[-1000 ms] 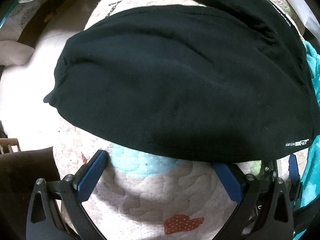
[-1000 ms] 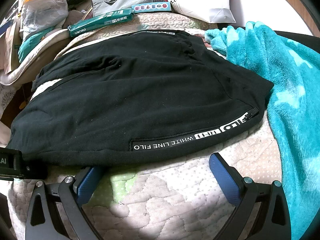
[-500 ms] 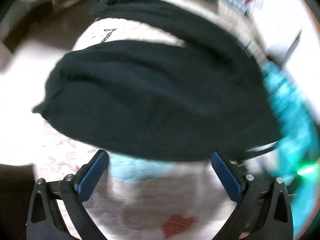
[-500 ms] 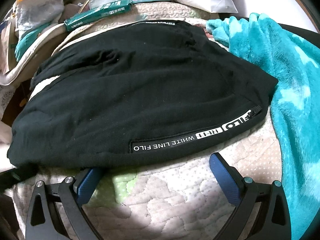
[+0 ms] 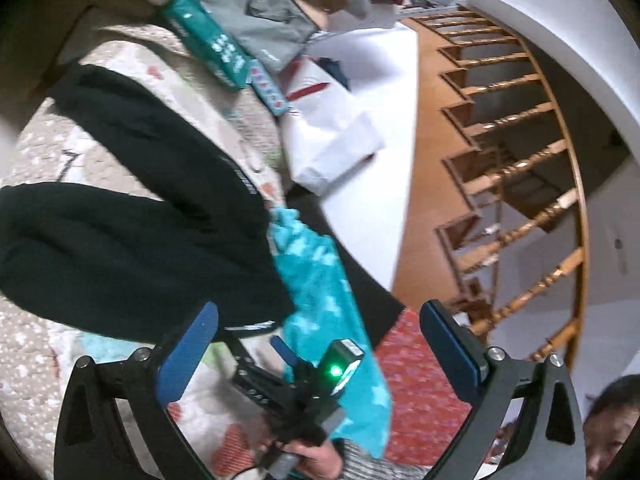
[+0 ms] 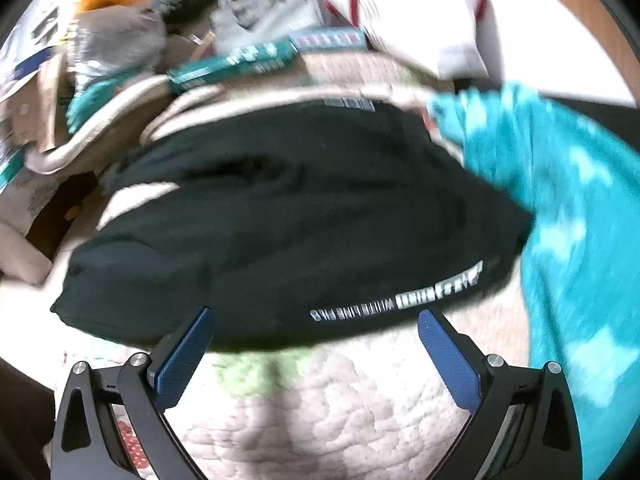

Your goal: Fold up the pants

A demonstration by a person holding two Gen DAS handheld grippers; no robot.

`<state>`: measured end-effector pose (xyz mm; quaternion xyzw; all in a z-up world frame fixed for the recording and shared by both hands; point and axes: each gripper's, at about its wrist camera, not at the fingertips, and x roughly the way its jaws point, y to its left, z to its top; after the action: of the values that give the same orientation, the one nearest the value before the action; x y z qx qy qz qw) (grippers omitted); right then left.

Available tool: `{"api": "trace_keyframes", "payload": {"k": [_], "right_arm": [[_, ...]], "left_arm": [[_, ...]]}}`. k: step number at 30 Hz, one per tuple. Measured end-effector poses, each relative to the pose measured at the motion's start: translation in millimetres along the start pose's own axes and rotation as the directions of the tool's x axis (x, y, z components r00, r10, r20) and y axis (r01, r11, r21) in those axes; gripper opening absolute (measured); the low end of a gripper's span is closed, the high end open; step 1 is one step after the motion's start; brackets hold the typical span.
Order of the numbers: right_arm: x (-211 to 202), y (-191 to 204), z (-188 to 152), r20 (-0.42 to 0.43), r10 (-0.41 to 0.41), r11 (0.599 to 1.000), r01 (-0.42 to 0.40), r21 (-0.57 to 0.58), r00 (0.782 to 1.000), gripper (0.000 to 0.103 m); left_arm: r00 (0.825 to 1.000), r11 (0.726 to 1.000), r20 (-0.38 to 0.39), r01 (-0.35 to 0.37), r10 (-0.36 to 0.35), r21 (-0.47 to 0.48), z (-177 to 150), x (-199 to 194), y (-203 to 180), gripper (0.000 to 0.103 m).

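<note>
The black pants [image 6: 288, 216] lie folded on a quilted pad [image 6: 340, 392], with white lettering along the near edge. In the left wrist view the pants [image 5: 120, 248] fill the left side. My left gripper [image 5: 318, 344] is open and empty, raised and turned to the right, off the pants. My right gripper [image 6: 314, 340] is open and empty, just in front of the pants' near edge. The right gripper's body and the hand holding it show in the left wrist view [image 5: 296, 400].
A turquoise fleece blanket [image 6: 560, 220] lies right of the pants, also in the left wrist view [image 5: 320, 288]. A green box [image 5: 208, 44], a grey bag [image 5: 264, 20] and white bags [image 5: 336, 144] crowd the far edge. A wooden stair railing [image 5: 520, 200] stands beyond.
My left gripper has swung up and to the right, away from the pants, and now faces the stairs. My right gripper has pulled back and lifted a little; its view is blurred.
</note>
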<state>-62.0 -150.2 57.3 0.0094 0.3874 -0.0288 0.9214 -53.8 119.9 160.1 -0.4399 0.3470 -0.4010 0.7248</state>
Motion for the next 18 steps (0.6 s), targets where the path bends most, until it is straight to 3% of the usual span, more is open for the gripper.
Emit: {"api": "trace_keyframes", "payload": {"k": [5,9,12,14,16,18], "right_arm": [[-21.5,18.9,3.5,0.102,0.015,0.996,-0.006,-0.092,0.995,0.103],[-27.1,26.9,4.2,0.134,0.019,0.991,-0.001,-0.134,0.991,0.103],[-31.3,27.2,6.4,0.149,0.025,0.99,-0.005,-0.139,0.989,0.103],[-35.8,24.7,9.0,0.164,0.028,0.991,-0.005,-0.135,0.986,0.103],[-41.5,20.5,15.6,0.182,0.032,0.992,-0.009,-0.128,0.983,0.103],[-50.2,16.3,24.8,0.21,0.043,0.992,-0.018,-0.122,0.977,0.103]], "left_arm": [[1.0,1.0,0.002,0.011,-0.011,0.028,2.3,-7.8,-13.7,0.101],[0.994,0.991,0.029,-0.103,0.101,0.08,7.7,-2.9,-22.1,0.101],[0.974,0.962,0.056,-0.225,0.219,0.154,11.0,-0.6,-33.0,0.101],[0.951,0.931,0.092,-0.309,0.297,0.194,12.5,0.8,-40.2,0.101],[0.907,0.87,0.148,-0.421,0.395,0.256,15.8,6.3,-51.8,0.101],[0.851,0.791,0.229,-0.524,0.473,0.316,18.3,11.8,-64.6,0.101]]}}
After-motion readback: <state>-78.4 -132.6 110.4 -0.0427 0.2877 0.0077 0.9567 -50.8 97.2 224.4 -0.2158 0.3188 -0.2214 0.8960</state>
